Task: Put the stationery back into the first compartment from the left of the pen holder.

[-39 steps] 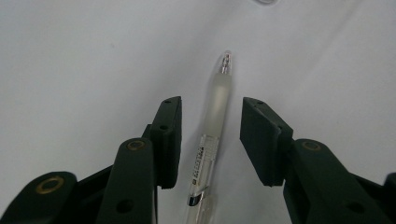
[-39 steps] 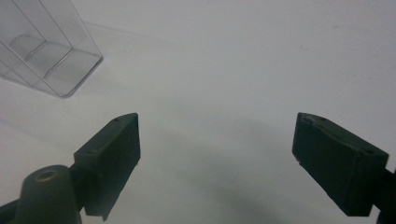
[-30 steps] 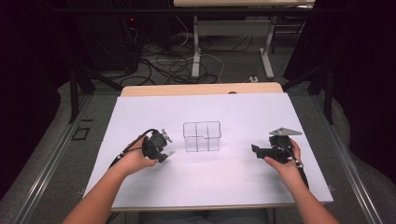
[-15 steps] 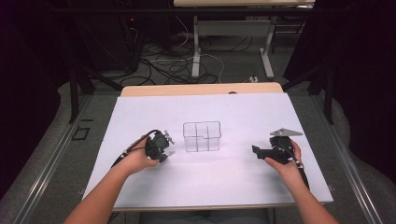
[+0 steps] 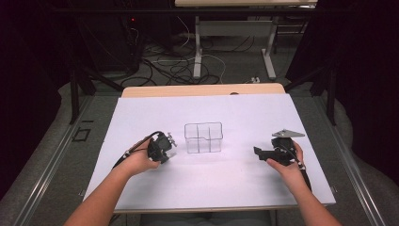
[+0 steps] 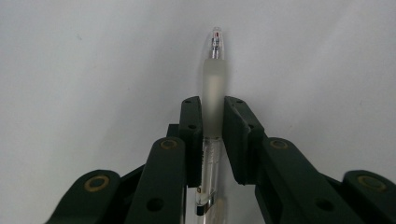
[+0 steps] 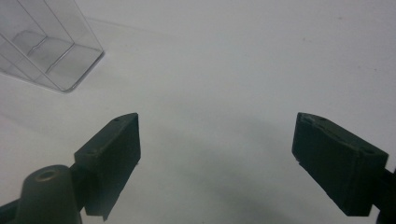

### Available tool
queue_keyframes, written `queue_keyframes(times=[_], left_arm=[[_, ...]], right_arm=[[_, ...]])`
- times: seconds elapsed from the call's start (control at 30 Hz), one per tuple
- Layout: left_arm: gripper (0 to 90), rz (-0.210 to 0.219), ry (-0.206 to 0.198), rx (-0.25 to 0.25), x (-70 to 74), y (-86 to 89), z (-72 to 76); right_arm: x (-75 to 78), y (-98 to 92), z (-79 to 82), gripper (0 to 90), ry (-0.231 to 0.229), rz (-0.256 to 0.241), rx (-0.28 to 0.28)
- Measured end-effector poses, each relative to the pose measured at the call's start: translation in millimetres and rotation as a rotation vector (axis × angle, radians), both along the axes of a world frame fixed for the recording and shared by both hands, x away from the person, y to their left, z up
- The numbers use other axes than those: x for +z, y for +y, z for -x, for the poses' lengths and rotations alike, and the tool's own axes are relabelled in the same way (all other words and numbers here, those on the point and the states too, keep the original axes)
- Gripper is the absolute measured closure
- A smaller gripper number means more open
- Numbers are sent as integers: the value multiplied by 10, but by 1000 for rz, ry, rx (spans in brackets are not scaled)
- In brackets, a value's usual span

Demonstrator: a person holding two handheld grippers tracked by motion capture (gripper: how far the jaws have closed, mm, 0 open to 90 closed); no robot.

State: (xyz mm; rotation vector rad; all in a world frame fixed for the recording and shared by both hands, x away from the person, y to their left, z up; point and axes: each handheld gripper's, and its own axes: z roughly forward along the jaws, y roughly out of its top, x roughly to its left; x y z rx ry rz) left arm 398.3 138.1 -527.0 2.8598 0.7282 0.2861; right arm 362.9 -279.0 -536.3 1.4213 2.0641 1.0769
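Barely any motion since a second ago: both hands sit about where they were, so I read this as a pause before the drop. Pen (image 6: 212, 88) is clamped at its frosted grip in my left gripper (image 6: 212, 135), jaws closed on it, tip pointing away over the white table (image 5: 235, 183), just left of the clear organizer box (image 5: 203, 137). Right gripper (image 7: 217, 154) is wide open, holding nothing, well right of the box.

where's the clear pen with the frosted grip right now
The clear pen with the frosted grip is clamped between the jaws of the left tongs, its tip pointing out over the white table; in the high view those tongs sit left of the clear plastic divided box.
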Motion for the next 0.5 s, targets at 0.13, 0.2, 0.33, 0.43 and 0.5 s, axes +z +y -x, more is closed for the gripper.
queue_keyframes(times=[0.13, 0.2, 0.33, 0.43, 0.5], left_arm=[[790, -7, -1, -14, -1, -9, 2], [791, -14, -2, -23, 1, -16, 3], [794, -17, -10, -32, 0, -21, 12], [796, -16, -8, -27, 2, -17, 15], [796, -13, -1, -19, 5, -10, 14]], right_arm=[[-6, 0, -4, 150, -2, 1, 4], [-7, 4, -4, 150, -1, 1, 3], [-7, 3, -5, 150, -2, 1, 2], [-7, 4, -4, 150, -1, -2, 2], [-6, 1, -4, 150, -1, 0, 5]])
